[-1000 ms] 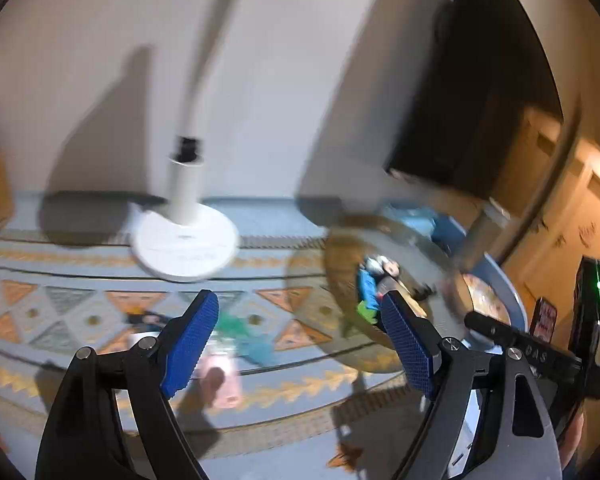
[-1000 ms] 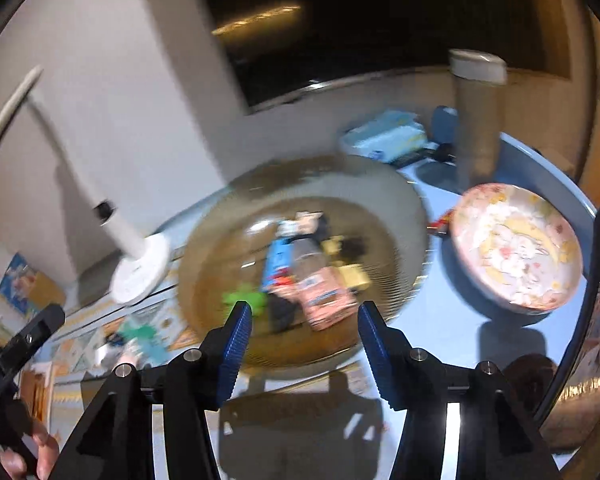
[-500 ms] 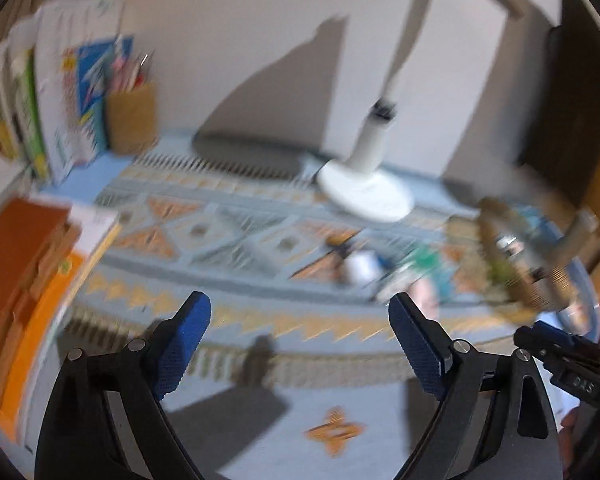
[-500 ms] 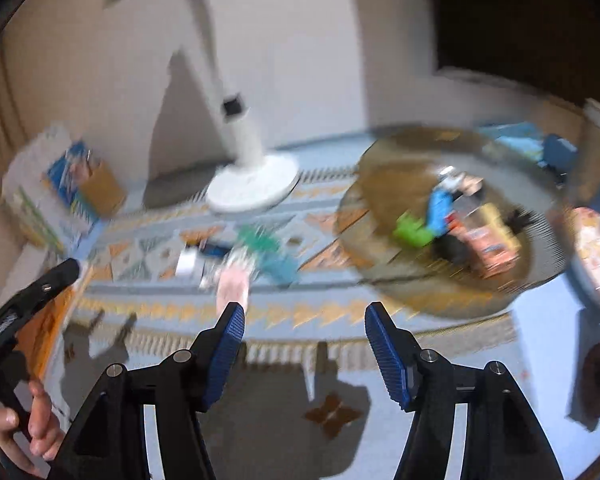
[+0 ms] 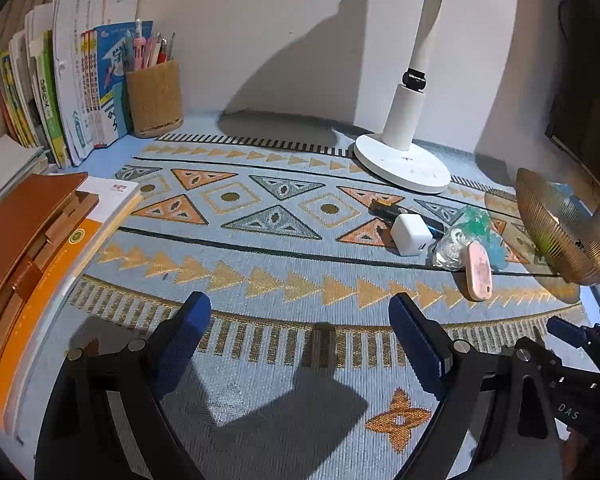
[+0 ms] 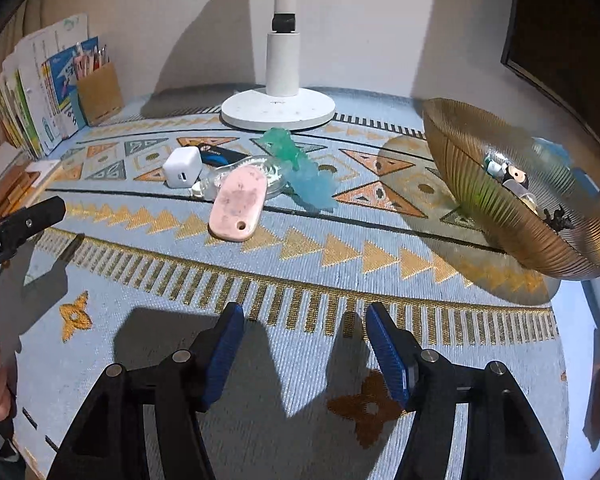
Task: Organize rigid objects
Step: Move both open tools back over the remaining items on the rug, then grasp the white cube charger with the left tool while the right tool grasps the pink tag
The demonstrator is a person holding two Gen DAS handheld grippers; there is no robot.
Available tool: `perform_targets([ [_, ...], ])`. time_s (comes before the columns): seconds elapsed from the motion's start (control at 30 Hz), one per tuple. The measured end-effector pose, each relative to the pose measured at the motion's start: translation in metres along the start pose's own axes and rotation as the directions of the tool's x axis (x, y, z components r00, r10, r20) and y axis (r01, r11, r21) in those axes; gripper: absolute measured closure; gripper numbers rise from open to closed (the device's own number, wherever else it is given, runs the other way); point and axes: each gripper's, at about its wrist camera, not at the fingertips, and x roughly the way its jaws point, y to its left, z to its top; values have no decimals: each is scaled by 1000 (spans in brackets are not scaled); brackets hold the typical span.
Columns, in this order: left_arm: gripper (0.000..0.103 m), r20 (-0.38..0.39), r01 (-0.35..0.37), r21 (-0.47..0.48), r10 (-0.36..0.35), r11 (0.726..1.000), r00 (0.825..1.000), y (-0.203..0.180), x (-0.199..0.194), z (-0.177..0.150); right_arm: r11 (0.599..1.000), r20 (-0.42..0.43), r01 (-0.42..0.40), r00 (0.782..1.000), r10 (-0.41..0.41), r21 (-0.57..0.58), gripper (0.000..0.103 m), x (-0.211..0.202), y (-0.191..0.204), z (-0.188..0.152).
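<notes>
A small pile lies on the patterned mat: a pink oval tag (image 6: 238, 202) (image 5: 478, 269), a white charger cube (image 6: 183, 167) (image 5: 410, 234), a clear round case (image 6: 252, 174), a teal plastic toy (image 6: 300, 168) (image 5: 482, 228) and a dark blue stick (image 6: 220, 155). A ribbed amber bowl (image 6: 500, 208) (image 5: 556, 232) holding several small items stands at the right. My left gripper (image 5: 300, 340) is open and empty, over the mat left of the pile. My right gripper (image 6: 304, 344) is open and empty, in front of the pile.
A white lamp base (image 6: 278, 112) (image 5: 402, 162) stands behind the pile. Books (image 5: 60, 92) and a pen cup (image 5: 154, 98) line the back left. A brown folder on stacked books (image 5: 24, 240) lies at the left edge.
Both views swung left from the bowl toward the mat and steadied. The pile now sits ahead of the right gripper; the bowl moved to the right edge. Both grippers stayed open.
</notes>
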Motion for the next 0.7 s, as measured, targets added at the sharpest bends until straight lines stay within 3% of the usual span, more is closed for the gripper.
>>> perform_targets([
  [0.53, 13, 19, -56, 136, 54, 989, 998, -25, -2, -6, 996, -57, -31, 998, 36, 78, 41, 12, -13, 0],
  [0.63, 13, -24, -24, 128, 27, 991, 999, -22, 4, -2, 987, -61, -78, 994, 87, 141, 40, 13, -26, 2],
  [0.7, 13, -76, 47, 88, -41, 995, 996, -17, 8, 4, 977, -72, -122, 988, 137, 174, 40, 13, -30, 5],
])
